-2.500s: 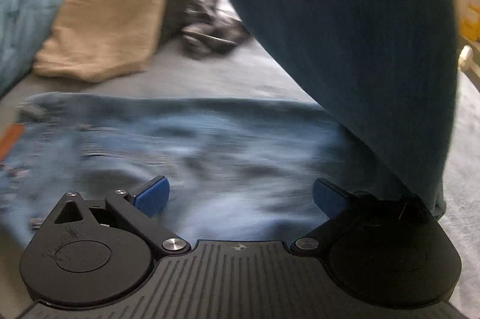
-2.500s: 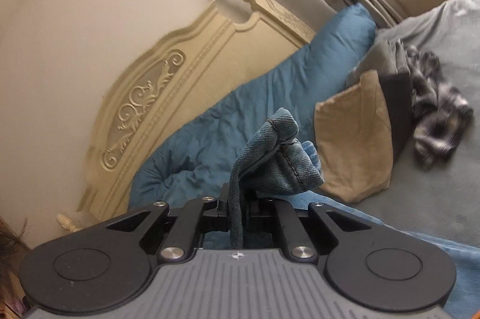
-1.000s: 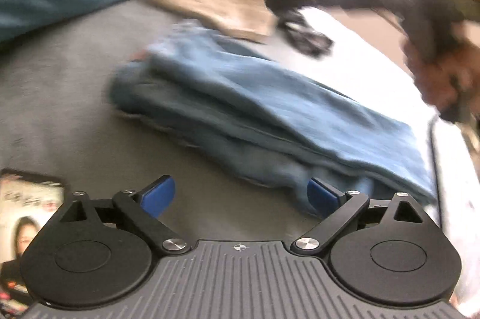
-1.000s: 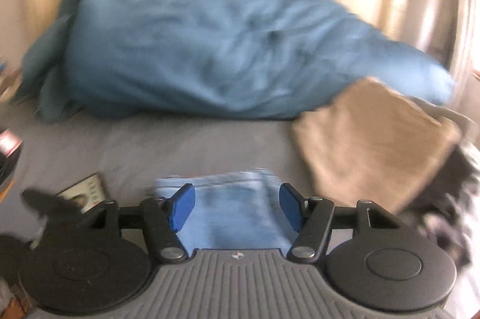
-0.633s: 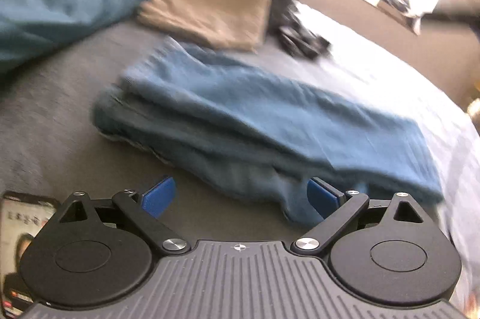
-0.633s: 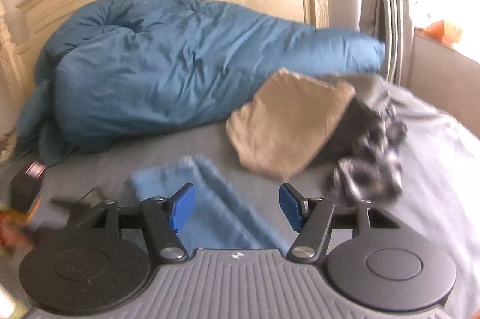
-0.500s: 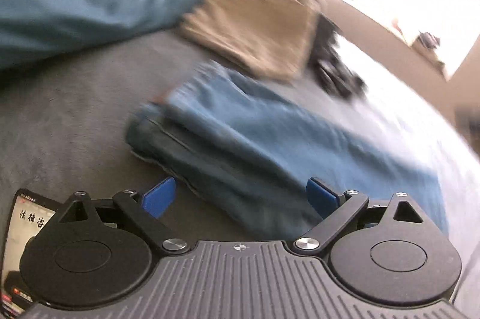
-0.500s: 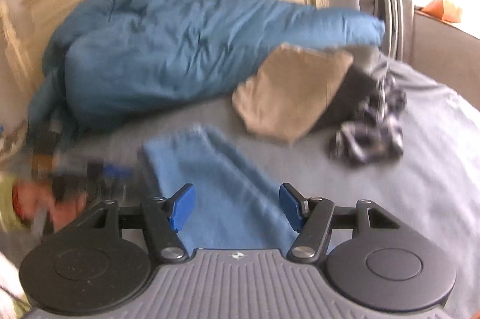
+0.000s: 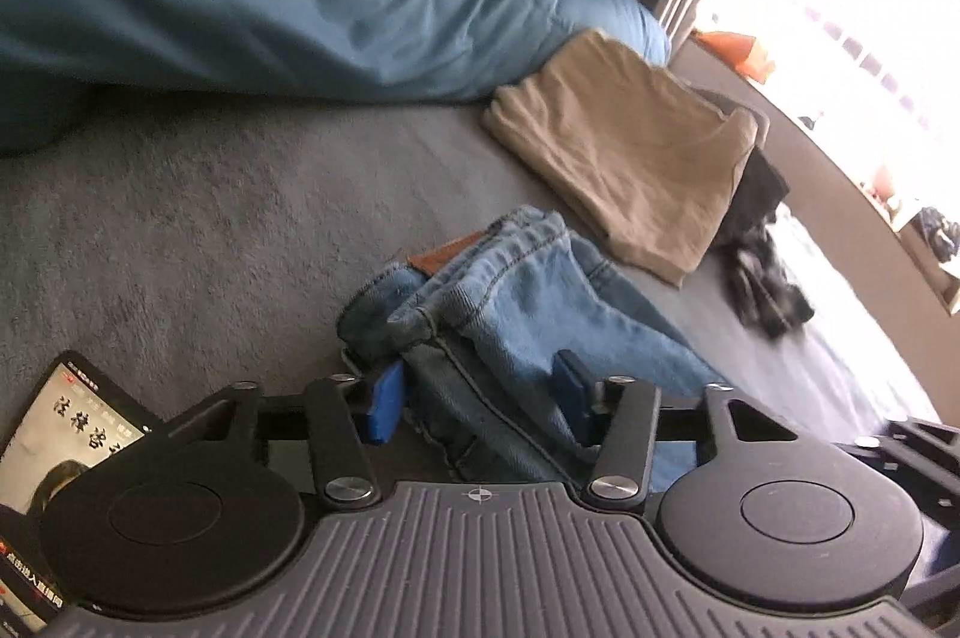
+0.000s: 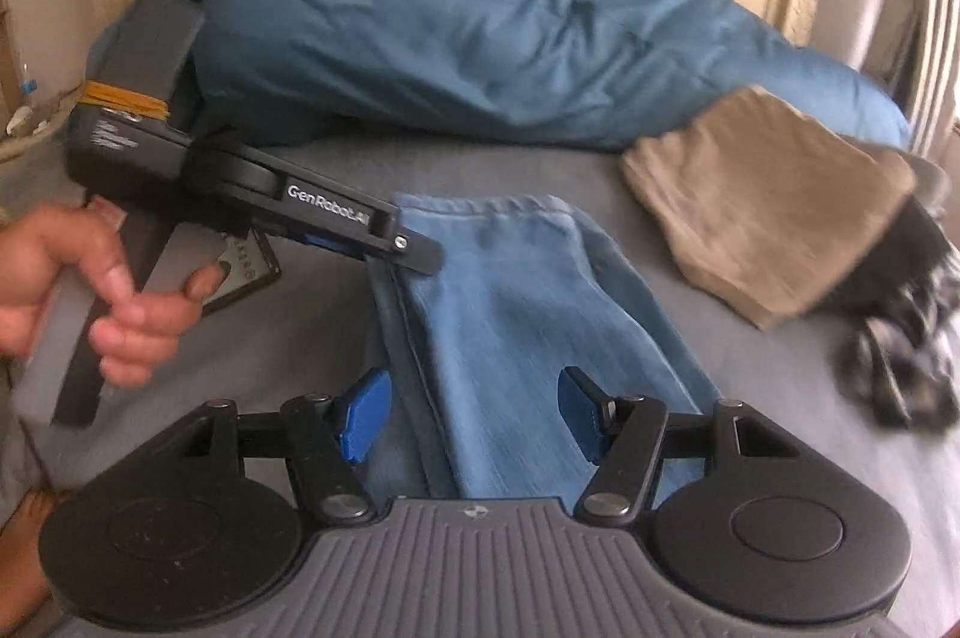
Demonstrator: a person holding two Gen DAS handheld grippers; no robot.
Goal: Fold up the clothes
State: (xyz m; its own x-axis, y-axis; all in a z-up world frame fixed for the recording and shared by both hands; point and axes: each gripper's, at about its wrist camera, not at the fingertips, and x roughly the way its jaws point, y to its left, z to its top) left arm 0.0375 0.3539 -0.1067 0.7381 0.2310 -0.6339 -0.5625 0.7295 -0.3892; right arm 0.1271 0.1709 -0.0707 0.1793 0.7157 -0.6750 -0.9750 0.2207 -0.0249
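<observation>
while my left tongs (image 9: 474,401) are closing around the folded jeans (image 9: 510,314), my right tongs (image 10: 474,413) gape empty above them; next, lift and fold again.

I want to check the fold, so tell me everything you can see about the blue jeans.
The jeans are light blue denim with stitched seams and a brown waistband patch, folded into a long strip lying on the grey bed cover. The left gripper is closing its jaws around the bunched waistband end; the right gripper has open jaws over the strip.
</observation>
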